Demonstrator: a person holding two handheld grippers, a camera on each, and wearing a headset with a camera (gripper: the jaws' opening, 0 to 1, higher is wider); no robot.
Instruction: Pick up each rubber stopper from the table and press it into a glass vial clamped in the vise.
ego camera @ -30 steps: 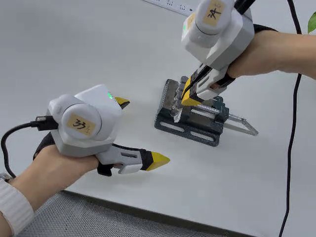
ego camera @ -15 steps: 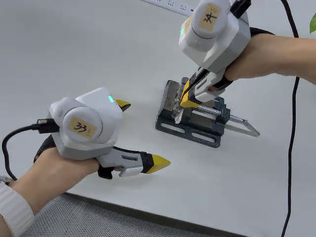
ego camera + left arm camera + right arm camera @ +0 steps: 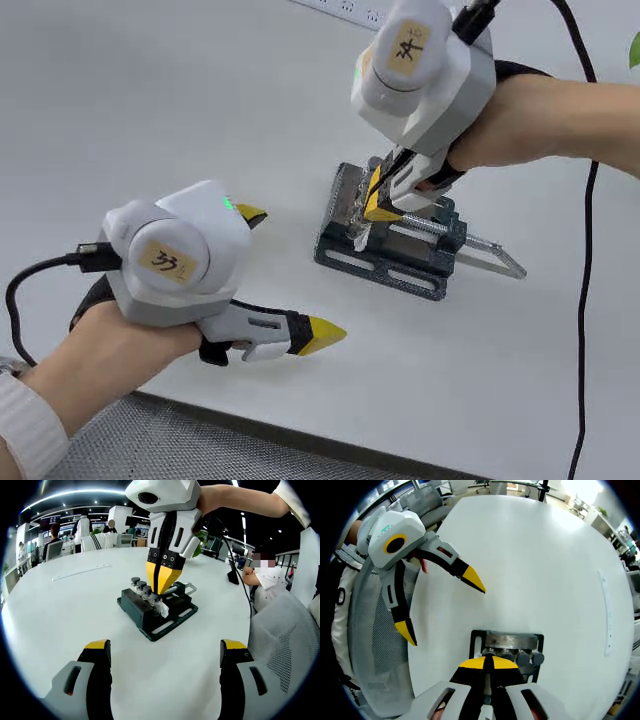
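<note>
A dark green vise sits on the white table and clamps a row of small glass vials. Several vials carry dark rubber stoppers. My right gripper points down over the near end of the row, its yellow tips shut together just above a vial. Whether a stopper lies under the tips is hidden. The same shut tips reach the vise in the right gripper view. My left gripper hovers open to the left of the vise, nothing between its jaws.
The vise's screw handle sticks out to the right. A black cable runs down the table's right side. The near table edge lies just below my left gripper. A mesh chair stands behind it.
My right gripper has shifted slightly left over the vials, staying shut. The left gripper has hardly moved.
</note>
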